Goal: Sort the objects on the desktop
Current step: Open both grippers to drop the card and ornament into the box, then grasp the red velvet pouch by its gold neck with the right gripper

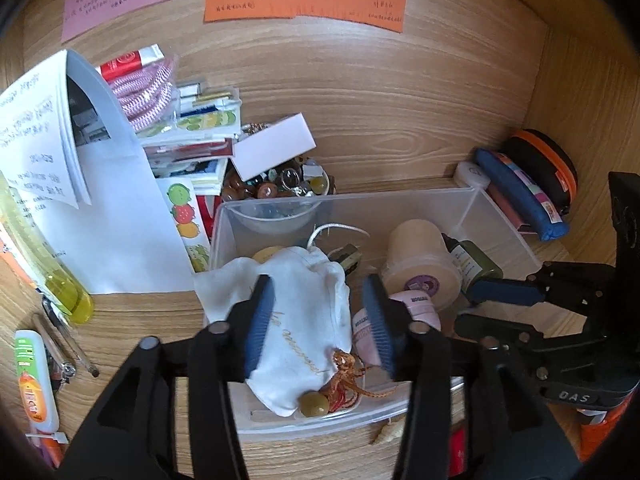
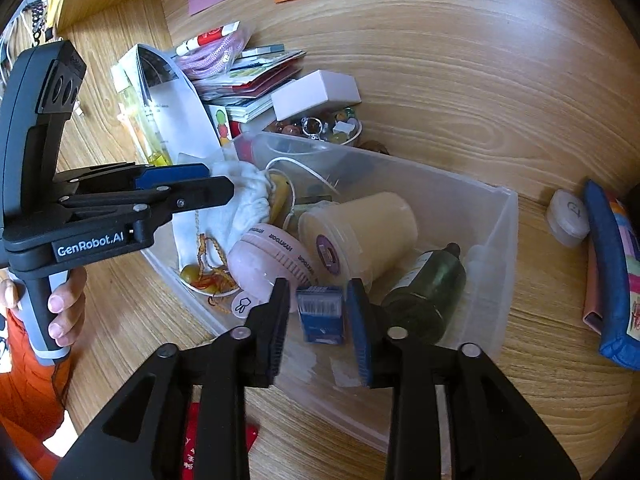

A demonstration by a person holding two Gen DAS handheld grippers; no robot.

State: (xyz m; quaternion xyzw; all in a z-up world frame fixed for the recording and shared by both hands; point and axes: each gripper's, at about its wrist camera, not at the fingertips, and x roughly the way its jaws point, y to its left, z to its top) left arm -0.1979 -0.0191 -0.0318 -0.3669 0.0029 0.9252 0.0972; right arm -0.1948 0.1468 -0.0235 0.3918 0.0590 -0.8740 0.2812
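A clear plastic bin (image 2: 492, 240) sits on the wooden desk (image 2: 480, 80), and both tongs hang over it. The left gripper (image 1: 320, 320) is released – its pads stand apart on either side of a white cloth pouch (image 1: 296, 304) lying in the bin. The right gripper (image 2: 318, 324) is also loose, a small blue box (image 2: 322, 314) between its pads, untouched. One pink gadget (image 2: 272, 264) reads "HYNTOOR"; the left tool's body reads "GenRobot.AI".

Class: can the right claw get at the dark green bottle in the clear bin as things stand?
Probably yes: the green bottle lies uncovered just beside the right claw, though a small blue box sits between its jaws.
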